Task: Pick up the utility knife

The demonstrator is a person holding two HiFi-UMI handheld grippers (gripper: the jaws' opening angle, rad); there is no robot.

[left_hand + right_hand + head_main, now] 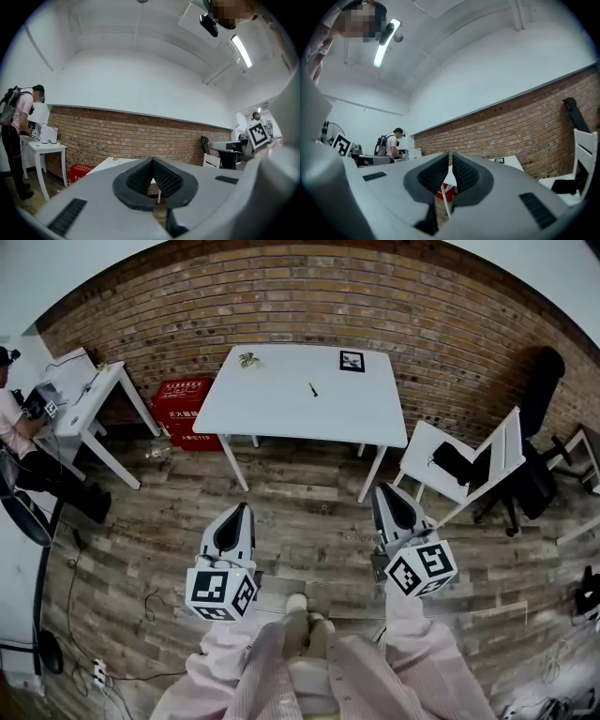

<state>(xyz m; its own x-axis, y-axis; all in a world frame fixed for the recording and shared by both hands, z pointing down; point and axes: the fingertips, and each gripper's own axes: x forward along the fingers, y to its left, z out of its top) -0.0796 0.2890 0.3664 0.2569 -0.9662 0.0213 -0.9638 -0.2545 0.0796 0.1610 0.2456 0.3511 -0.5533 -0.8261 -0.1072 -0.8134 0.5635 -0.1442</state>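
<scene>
The utility knife [313, 389] is a small dark sliver lying on the white table [281, 413], right of its middle and far ahead of me. Both grippers hang over the wooden floor, well short of the table. My left gripper [246, 508] points at the table's left front leg, its jaws closed together on nothing [152, 159]. My right gripper [378, 489] points toward the right front leg, also shut and empty [450, 153]. In both gripper views the table [112, 162] shows only as a distant white top; the knife cannot be made out there.
A framed marker card [352, 361] and a small greenish object [247, 359] lie on the table's far side. A red box [183, 412] sits under its left end. A white side desk [89, 395] with a person [19, 427] stands left; a white chair [469, 460] and black office chair [539, 427] stand right.
</scene>
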